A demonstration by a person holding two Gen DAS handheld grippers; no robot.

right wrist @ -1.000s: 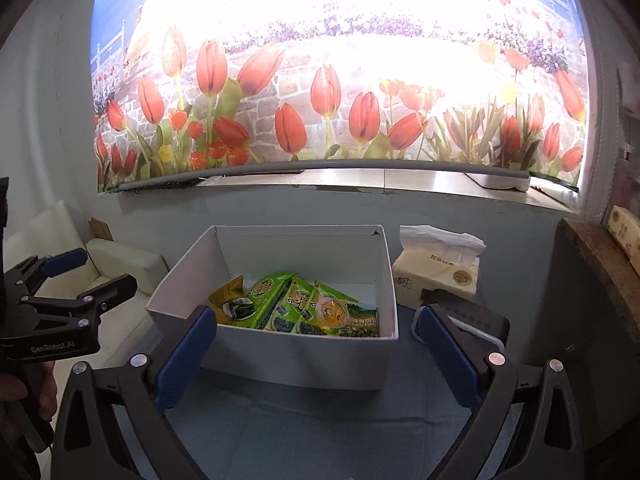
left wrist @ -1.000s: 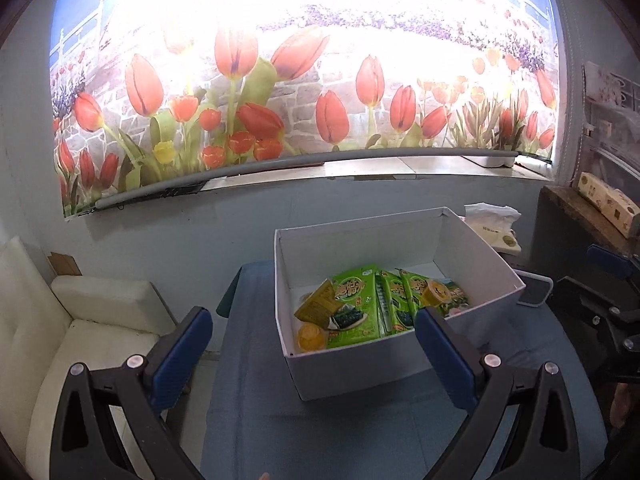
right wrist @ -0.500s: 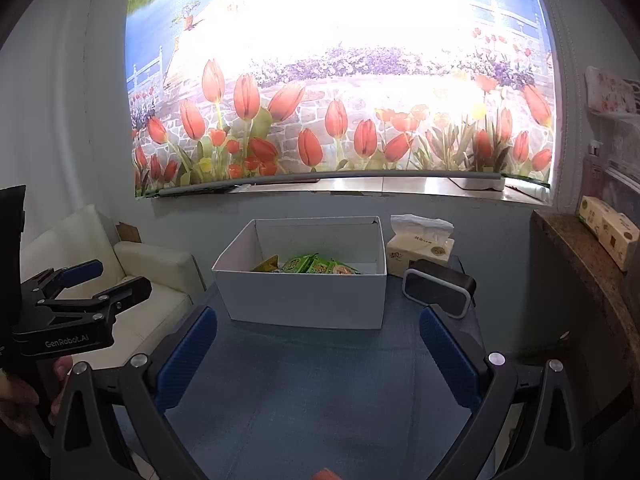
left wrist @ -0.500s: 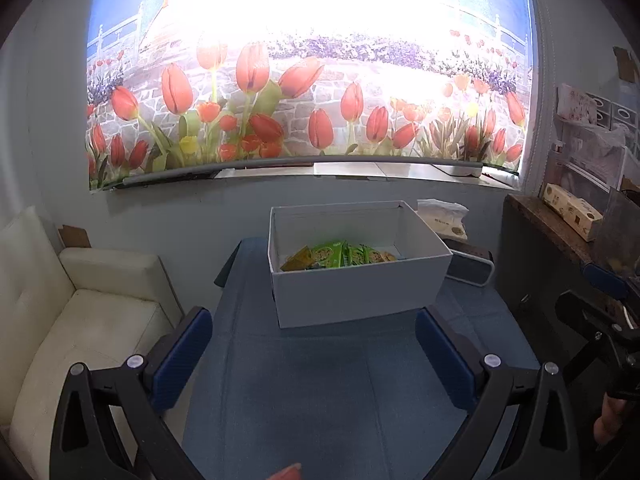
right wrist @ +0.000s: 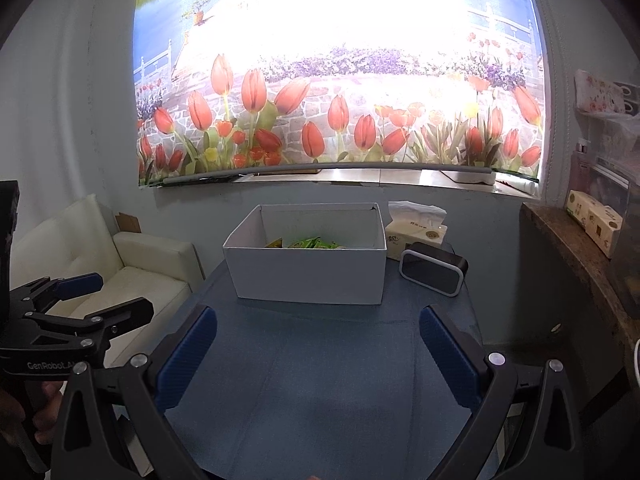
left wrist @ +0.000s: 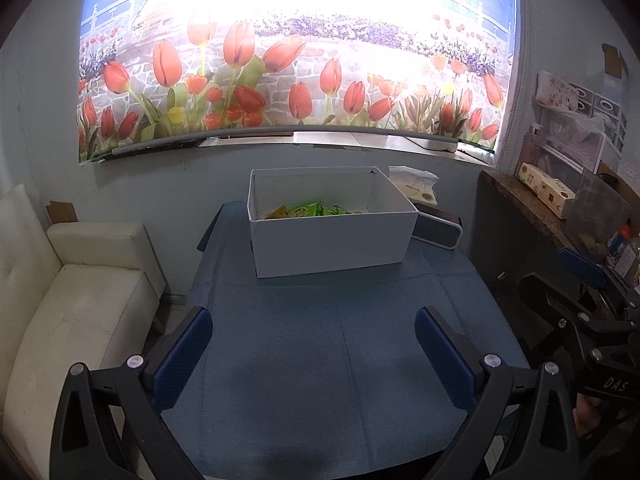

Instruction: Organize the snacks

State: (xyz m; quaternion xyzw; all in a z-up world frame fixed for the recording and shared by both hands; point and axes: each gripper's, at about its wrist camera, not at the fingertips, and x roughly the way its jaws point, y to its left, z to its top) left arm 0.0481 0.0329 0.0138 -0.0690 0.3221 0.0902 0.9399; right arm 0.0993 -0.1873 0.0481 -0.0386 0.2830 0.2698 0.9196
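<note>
A white open box stands at the far end of the blue-covered table; it also shows in the right wrist view. Green and yellow snack packets lie inside it, only their tops visible. My left gripper is open and empty, held back over the near part of the table. My right gripper is open and empty, also well short of the box. Each gripper shows at the edge of the other's view: the right one, the left one.
A tissue pack and a black device with a white rim sit right of the box. A white sofa stands left of the table. A stone counter with cartons is on the right. A tulip blind hangs behind.
Both grippers have pulled back and away from the box, which now looks smaller and farther. Both stay open and empty.
</note>
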